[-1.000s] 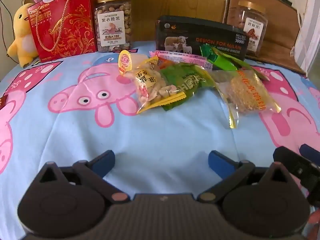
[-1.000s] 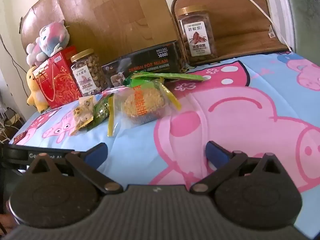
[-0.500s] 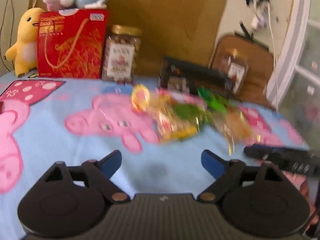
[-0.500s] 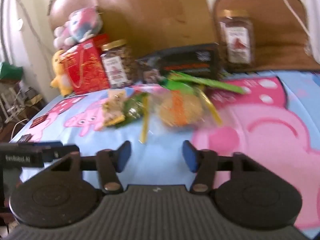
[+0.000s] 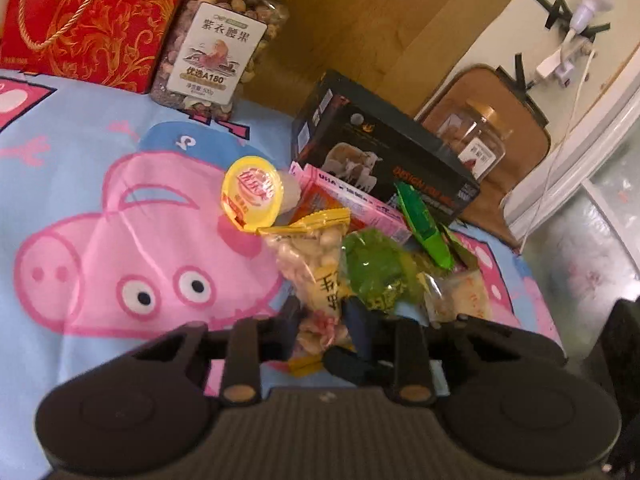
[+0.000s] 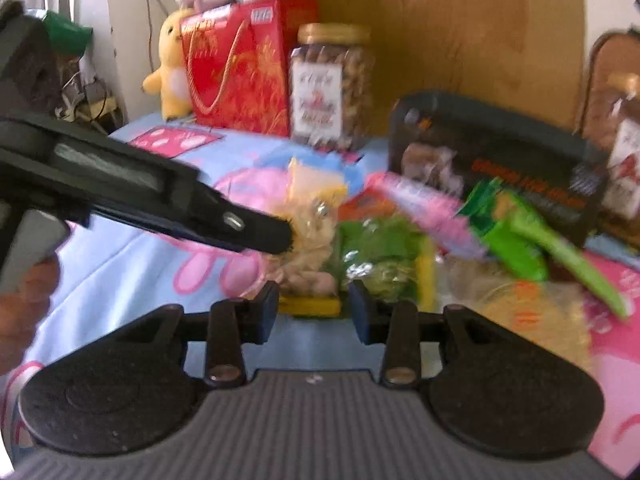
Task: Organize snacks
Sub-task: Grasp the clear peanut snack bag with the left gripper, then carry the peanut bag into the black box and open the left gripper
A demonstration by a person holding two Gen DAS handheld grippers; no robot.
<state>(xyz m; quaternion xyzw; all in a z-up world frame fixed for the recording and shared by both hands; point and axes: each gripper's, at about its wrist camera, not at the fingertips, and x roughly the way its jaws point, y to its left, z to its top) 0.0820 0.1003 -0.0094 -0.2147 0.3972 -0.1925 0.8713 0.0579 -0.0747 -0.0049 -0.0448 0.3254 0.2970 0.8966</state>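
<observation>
- A red gift box with gold scrollwork and a rope handle (image 5: 86, 20) is being seen at far left of the left wrist view, far closer and larger than a second ago; the yellow plush duck (image 6: 170, 76) is no longer being shown in that view.
- A clear nut jar with a gold lid and white label (image 5: 220, 46) is standing upright just beside the box.
- A blue bedsheet printed with pink cartoon pigs (image 5: 100, 208) is being used as the surface for everything.
- A yellow-lidded jelly cup (image 5: 252, 192) is lying tipped on its side, its lid facing the camera.
- A clear packet of pale nuts with yellow sealed ends (image 5: 316, 272), formerly well apart from the tool, is now being reached between the fingers of the left gripper (image 5: 322, 332); its long axis is running away from the camera, towards the black box.
- The left gripper's jaws are being closed, and the blue pads are seen pressing the packet's near end.
- A green foil packet (image 5: 380, 272) is lying touching the nut packet's right side.
- A black rectangular carton with orange lettering (image 5: 384, 160) is lying behind the heap.
- The right gripper (image 6: 314, 310), wide open earlier, is being closed; nothing is seen pressed by its pads, the yellow packet edge lying just beyond them.
</observation>
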